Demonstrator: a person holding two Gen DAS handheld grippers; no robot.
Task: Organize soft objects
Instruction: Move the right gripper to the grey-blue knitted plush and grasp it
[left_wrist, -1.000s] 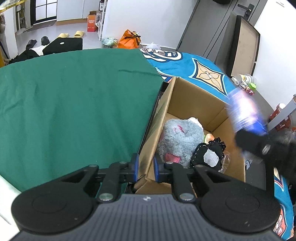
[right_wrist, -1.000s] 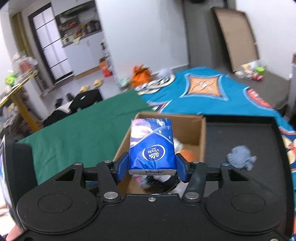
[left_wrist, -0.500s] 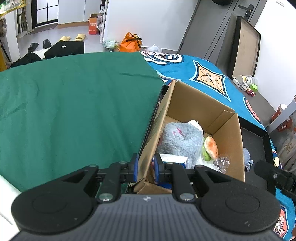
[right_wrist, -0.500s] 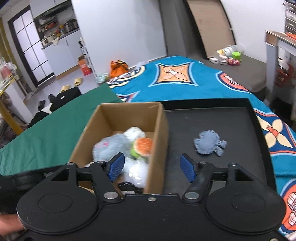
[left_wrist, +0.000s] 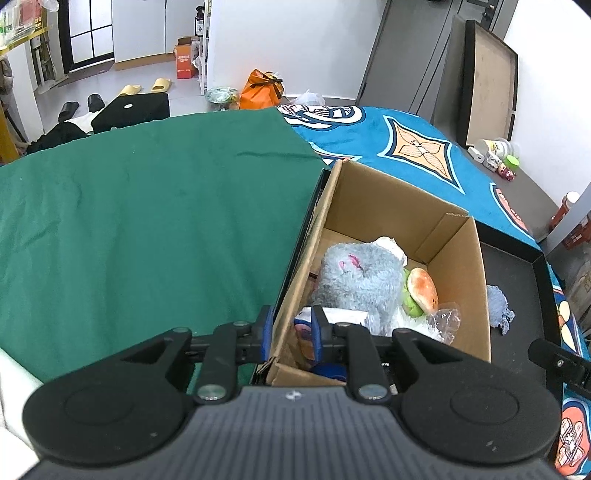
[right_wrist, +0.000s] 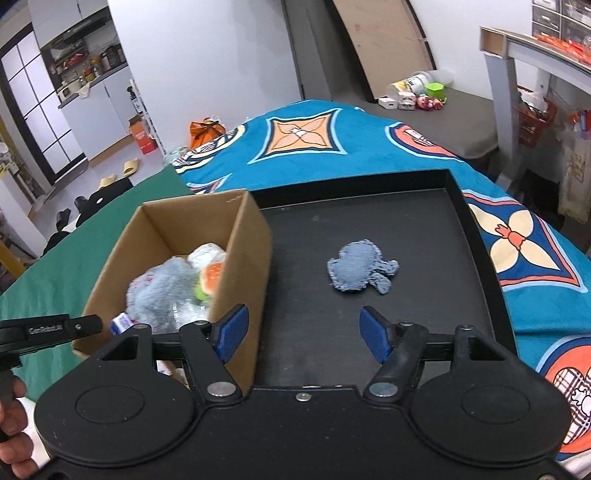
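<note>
A cardboard box (left_wrist: 388, 199) holds a grey plush (left_wrist: 362, 277), a burger plush (left_wrist: 423, 288), crumpled clear plastic (left_wrist: 443, 319) and a blue tissue pack (left_wrist: 304, 326). My left gripper (left_wrist: 291, 328) straddles the box's near left wall. Its jaws are opening, the wall stands between them, and the right pad is clear of it. My right gripper (right_wrist: 303, 332) is open and empty over the black tray (right_wrist: 369, 221), to the right of the box (right_wrist: 251, 251). A blue-grey knitted toy (right_wrist: 360, 271) lies on the tray just beyond its fingertips.
A green cloth (left_wrist: 147, 221) covers the table left of the box, and a blue patterned cloth (right_wrist: 332, 136) lies behind and to the right of the tray. A person's hand (right_wrist: 11, 424) shows at the lower left. Bottles and small toys (right_wrist: 417, 94) stand far back.
The right gripper let go of the tissue pack, which now lies in the box. It then swung right and down over the tray. The left jaws widened slightly on the box wall.
</note>
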